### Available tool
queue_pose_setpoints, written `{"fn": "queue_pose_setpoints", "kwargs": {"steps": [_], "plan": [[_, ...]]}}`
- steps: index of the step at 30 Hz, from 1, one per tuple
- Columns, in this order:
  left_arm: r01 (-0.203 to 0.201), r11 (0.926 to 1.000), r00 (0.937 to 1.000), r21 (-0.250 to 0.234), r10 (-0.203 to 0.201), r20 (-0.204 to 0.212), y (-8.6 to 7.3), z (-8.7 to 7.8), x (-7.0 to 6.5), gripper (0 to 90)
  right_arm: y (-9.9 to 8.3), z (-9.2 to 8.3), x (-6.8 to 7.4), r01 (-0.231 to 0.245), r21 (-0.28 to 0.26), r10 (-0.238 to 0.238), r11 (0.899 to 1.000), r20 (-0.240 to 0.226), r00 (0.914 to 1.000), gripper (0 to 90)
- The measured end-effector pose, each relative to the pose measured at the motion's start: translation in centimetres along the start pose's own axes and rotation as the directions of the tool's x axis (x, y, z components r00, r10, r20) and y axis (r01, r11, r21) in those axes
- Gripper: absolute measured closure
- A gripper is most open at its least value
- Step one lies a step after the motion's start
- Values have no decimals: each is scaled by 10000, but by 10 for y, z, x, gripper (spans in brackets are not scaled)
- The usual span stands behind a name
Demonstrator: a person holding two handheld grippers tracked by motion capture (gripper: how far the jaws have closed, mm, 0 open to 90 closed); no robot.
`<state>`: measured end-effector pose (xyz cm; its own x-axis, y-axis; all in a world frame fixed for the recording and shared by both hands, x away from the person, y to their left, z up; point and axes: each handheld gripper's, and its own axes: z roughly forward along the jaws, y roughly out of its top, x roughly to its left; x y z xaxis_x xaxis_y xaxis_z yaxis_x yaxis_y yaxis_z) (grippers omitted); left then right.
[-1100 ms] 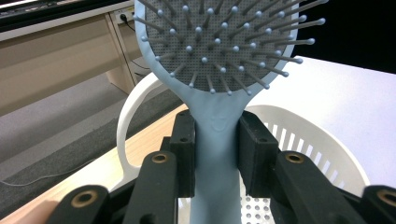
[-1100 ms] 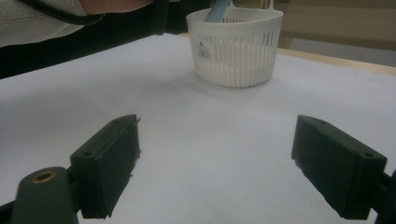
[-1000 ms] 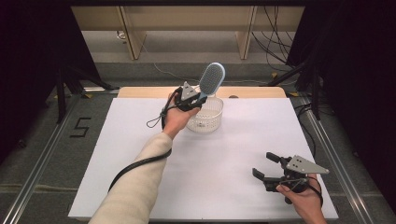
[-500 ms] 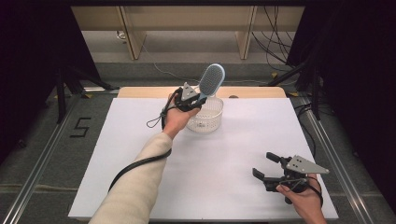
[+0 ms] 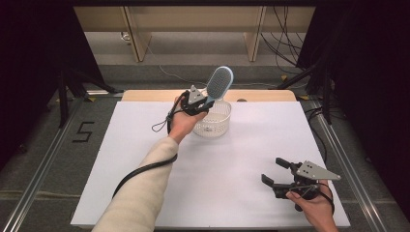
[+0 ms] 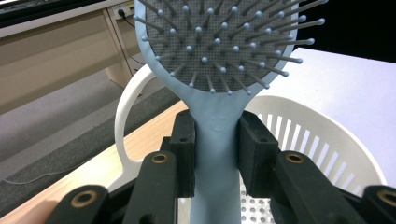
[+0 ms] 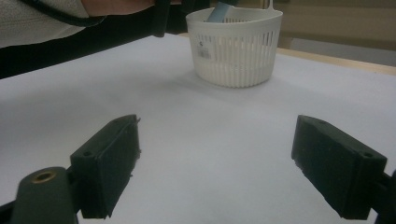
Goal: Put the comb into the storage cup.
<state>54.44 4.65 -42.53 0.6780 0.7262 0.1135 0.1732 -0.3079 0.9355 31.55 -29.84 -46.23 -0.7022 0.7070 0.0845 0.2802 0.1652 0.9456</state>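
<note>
A light blue hairbrush stands tilted up out of a white slotted basket at the back middle of the table. My left gripper is shut on the brush's handle just below its bristled head. In the left gripper view both black pads press the handle of the hairbrush, with the basket's rim behind. My right gripper rests open near the front right edge, nothing between its jaws. In the right gripper view, the basket stands far ahead with the brush handle dipping inside.
A white sheet covers the table, with a wooden strip along the back edge. A black cable trails along the left forearm. Metal rails flank the table; shelving and cables stand behind.
</note>
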Motion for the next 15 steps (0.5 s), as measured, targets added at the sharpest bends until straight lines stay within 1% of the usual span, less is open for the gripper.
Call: {"fn": "queue_pose_setpoints", "kwargs": {"steps": [2, 4, 5, 6, 7, 8, 9, 10, 11, 12, 15], "plan": [[9, 9999, 10000, 141, -9, 57, -1, 1, 0, 695, 0, 0, 0, 24, 12, -24, 10000, 2, 10000, 159], [85, 9991, 10000, 407, -85, 15, -3, 1, 0, 683, 0, 0, 0, 11, 9, -11, 10000, 5, 10000, 159], [243, 9979, 9997, 602, -241, -37, -3, 1, 0, 638, 0, 0, 0, 7, 12, -7, 10000, 7, 10000, 159], [437, 9967, 9990, 684, -435, -48, -3, 0, -1, 579, 0, 0, 0, 3, 19, -3, 10000, 3, 10000, 159], [351, 9954, 9994, 893, -350, -18, -1, -1, -2, 502, 0, 0, 0, 3, 25, -3, 10000, 1, 10000, 159], [-32, 9946, 10000, 1033, 41, -78, -1, -2, -5, 431, 0, 0, 0, -10, 35, 10, 10000, -6, 10000, 159], [-61, 9951, 9999, 990, 69, -82, 0, -3, -6, 374, 0, 0, 0, -7, 36, 7, 10000, -3, 10000, 159], [-10, 9951, 9999, 986, 20, -104, 2, -6, -6, 344, 0, 0, 0, 10, 31, -10, 10000, 3, 10000, 159], [4, 9950, 9999, 995, 7, -104, 3, -9, -6, 292, 0, 0, 0, 16, 38, -16, 10000, 13, 10000, 159], [-52, 9950, 10000, 994, 59, -75, 6, -12, -5, 262, 0, 0, 0, 20, 32, -20, 10000, 17, 10000, 159], [-17, 9949, 10000, 1010, 13, 35, 10, -22, -4, 209, 0, 1, 1, 22, 59, -22, 10000, 21, 10000, 159]]}}
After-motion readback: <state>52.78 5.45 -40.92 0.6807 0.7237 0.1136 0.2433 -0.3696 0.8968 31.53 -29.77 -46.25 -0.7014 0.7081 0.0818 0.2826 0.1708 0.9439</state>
